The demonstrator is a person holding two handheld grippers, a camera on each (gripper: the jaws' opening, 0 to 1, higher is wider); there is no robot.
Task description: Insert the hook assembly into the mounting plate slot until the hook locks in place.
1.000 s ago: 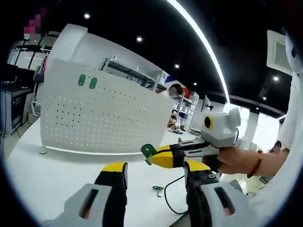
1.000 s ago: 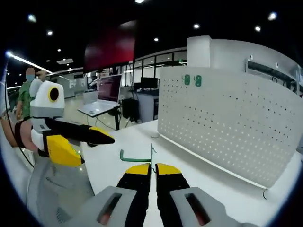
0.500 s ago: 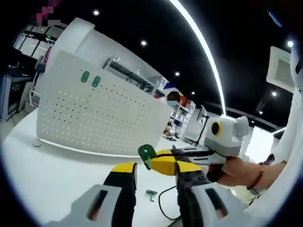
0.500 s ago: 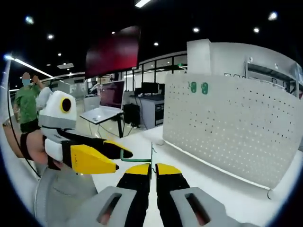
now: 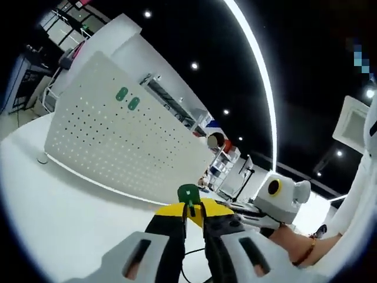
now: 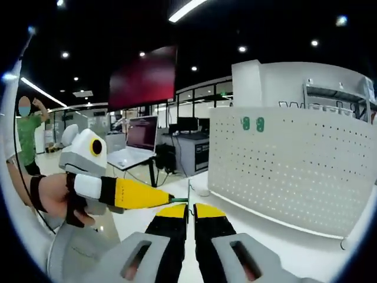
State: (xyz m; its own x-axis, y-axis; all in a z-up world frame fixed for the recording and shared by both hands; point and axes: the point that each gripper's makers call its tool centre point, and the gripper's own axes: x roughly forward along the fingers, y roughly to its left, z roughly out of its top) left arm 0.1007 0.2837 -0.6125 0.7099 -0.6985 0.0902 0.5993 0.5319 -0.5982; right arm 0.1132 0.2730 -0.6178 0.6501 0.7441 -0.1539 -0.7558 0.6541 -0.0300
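Two sets of tongs meeting on one green hook: right tongs clenched on its thin wire, left tongs narrowed around its flat green tab at lower centre of the left gripper view, probably pinching it, though contact not quite clear. In the right gripper view, hook wire running crosswise, toward frame left into the tip of the left tongs, with a short upright stub above the yellow tips. White perforated mounting plate standing upright at right of that view, well apart and beyond the tongs; two green pieces already seated near its top edge. Same plate at upper left of the left gripper view. Likely next: carrying the hook across to the holes. Below, plain white worktop; beyond, dim hall with ceiling spots and a laptop on a desk.
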